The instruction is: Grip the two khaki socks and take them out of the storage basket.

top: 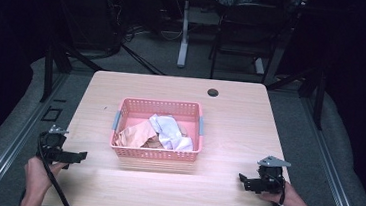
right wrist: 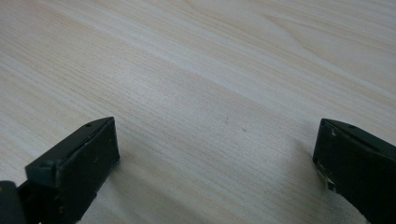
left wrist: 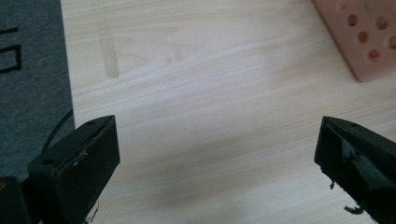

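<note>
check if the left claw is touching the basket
Apart. The high view shows bare table between the left claw and the basket.

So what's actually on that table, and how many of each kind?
Pink basket: 1
Crumpled cloths inside it: 2, one tan, one white
Hand-held grippers, both open: 2, left gripper, right gripper
Total: 5

Overhead forward-down view, two close views sharing table (top: 228,132)

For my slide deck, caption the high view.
Pink basket of crumpled cloths between two open grippers.
</note>
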Demonstrator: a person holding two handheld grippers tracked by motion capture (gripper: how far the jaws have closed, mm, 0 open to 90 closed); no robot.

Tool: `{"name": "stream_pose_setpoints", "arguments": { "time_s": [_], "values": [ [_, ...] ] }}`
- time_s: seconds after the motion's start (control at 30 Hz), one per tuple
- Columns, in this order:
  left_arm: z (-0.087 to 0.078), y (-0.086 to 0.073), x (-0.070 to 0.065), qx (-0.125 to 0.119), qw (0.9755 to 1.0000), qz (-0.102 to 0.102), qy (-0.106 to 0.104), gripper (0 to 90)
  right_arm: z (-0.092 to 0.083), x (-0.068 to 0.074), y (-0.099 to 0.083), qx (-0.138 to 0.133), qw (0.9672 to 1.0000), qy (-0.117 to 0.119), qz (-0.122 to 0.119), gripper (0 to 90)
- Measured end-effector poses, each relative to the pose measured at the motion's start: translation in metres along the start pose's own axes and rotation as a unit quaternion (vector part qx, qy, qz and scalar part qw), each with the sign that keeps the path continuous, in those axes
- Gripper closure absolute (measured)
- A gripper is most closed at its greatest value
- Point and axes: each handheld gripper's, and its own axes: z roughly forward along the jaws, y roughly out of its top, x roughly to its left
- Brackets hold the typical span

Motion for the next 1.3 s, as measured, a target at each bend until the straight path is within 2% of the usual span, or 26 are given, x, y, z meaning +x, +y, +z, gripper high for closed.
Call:
{"name": "stream_pose_setpoints", "arguments": {
  "time_s": [0.03,0.3,0.57,0.7,0.73,0.97,1.03,1.3],
  "values": [
    [-0.002,0.002,-0.001,0.003,1.0,0.002,-0.007,0.3,0.0,0.0,0.0,0.001,1.0,-0.001,0.0,0.0],
    [-0.013,0.021,-0.013,-0.01,0.9997,0.011,-0.019,0.1,0.0,0.0,0.0,0.0,1.0,-0.001,0.001,0.0],
    [-0.025,0.049,-0.027,-0.016,0.9986,0.032,-0.038,0.1,0.0,0.001,0.0,-0.002,1.0,-0.002,0.003,0.0],
    [-0.029,0.057,-0.032,-0.019,0.998,0.04,-0.046,0.1,0.0,0.001,0.0,-0.002,1.0,-0.002,0.003,0.0],
    [-0.03,0.062,-0.037,-0.023,0.9977,0.043,-0.047,0.1,0.0,0.001,0.0,-0.002,1.0,-0.002,0.003,0.0],
    [-0.03,0.079,-0.053,-0.025,0.9957,0.065,-0.06,0.1,0.0,0.001,0.0,-0.002,1.0,-0.002,0.003,0.0],
    [-0.027,0.088,-0.063,-0.025,0.9947,0.075,-0.066,0.1,0.0,0.001,0.0,-0.001,1.0,-0.002,0.003,0.0],
    [-0.015,0.103,-0.083,-0.019,0.9924,0.093,-0.078,0.1,0.0,0.001,0.0,-0.002,1.0,-0.002,0.003,0.0]
  ]
}}
